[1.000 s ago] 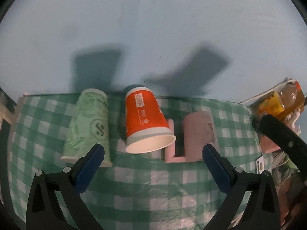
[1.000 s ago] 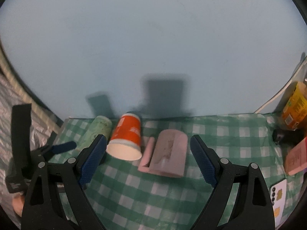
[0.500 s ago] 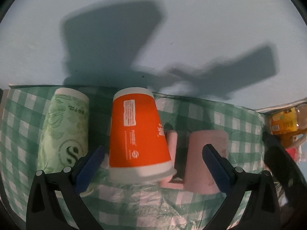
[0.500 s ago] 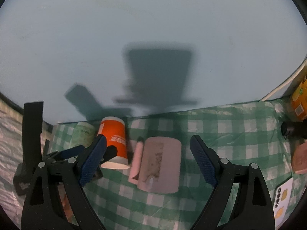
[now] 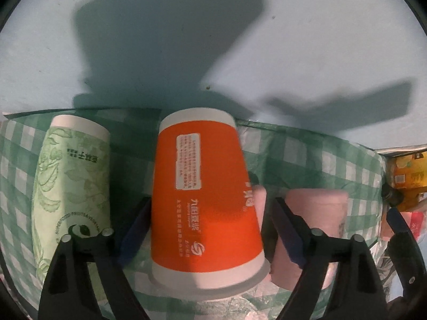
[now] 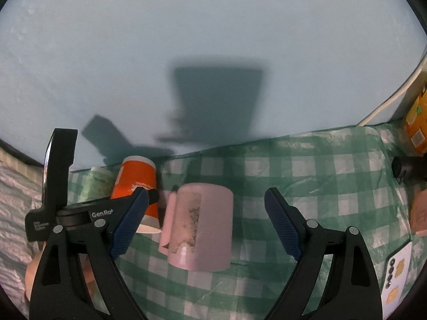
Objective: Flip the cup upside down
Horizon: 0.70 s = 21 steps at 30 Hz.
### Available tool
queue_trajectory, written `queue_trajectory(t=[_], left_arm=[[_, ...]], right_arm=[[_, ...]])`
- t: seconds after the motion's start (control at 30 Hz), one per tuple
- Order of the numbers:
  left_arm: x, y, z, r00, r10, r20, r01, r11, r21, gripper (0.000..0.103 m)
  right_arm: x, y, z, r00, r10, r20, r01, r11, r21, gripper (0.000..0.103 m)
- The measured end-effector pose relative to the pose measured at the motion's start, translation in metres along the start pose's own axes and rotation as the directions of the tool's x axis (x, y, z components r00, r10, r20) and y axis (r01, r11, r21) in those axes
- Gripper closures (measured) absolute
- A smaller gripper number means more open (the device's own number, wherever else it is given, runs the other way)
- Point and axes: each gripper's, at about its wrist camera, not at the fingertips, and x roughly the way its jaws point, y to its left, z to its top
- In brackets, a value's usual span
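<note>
An orange paper cup (image 5: pixel 202 205) stands upside down on the green checked cloth (image 5: pixel 307 154), between the fingers of my left gripper (image 5: pixel 210 229), which is open around it with gaps on both sides. The cup also shows in the right wrist view (image 6: pixel 136 184), partly behind the left gripper's body (image 6: pixel 58 186). A pink mug (image 6: pixel 200 224) stands upside down, handle to the left, in front of my right gripper (image 6: pixel 202 224), which is open and empty. A green paper cup (image 5: pixel 72 189) stands upside down to the left.
A pale blue wall (image 6: pixel 213 53) rises right behind the cloth. An orange juice bottle (image 5: pixel 408 173) and packets stand at the right edge. A card (image 6: pixel 397 274) lies at the front right of the cloth (image 6: pixel 307 176). The pink mug (image 5: pixel 315 226) stands right of the orange cup.
The orange cup went from tilted to standing rim down. My left gripper moved in until its fingers flank it. My right gripper moved closer to the pink mug.
</note>
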Motion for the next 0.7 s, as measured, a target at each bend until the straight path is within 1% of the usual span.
queue_trajectory(t=[0.03,0.07,0.23,0.5,0.6,0.7], left_arm=[[0.001,0.001,0.000,1.000,0.005,-0.005,-0.005,1.000,0.004,0.027],[0.002,0.003,0.001,1.000,0.000,-0.014,0.000,1.000,0.005,0.026],[-0.004,0.007,-0.002,1.000,-0.026,-0.005,0.026,1.000,0.017,0.027],[-0.028,0.004,-0.018,0.998,-0.028,0.056,0.024,0.997,0.080,0.027],[-0.037,0.001,-0.030,0.996,-0.040,0.077,0.032,0.994,0.103,0.027],[-0.054,0.002,-0.048,0.992,-0.050,0.115,0.035,0.990,0.135,0.027]], right_arm=[[0.001,0.000,-0.001,1.000,0.001,-0.001,-0.001,1.000,-0.003,0.015],[0.001,0.000,-0.002,1.000,-0.001,-0.001,0.001,1.000,-0.005,0.015],[-0.001,0.003,-0.004,1.000,-0.001,0.000,0.001,1.000,-0.013,0.015],[-0.006,0.004,-0.009,1.000,0.011,0.013,-0.011,1.000,-0.015,0.015],[-0.011,0.005,-0.013,1.000,0.020,0.021,-0.019,1.000,-0.023,0.015],[-0.018,0.005,-0.020,0.999,0.034,0.033,-0.033,0.999,-0.031,0.015]])
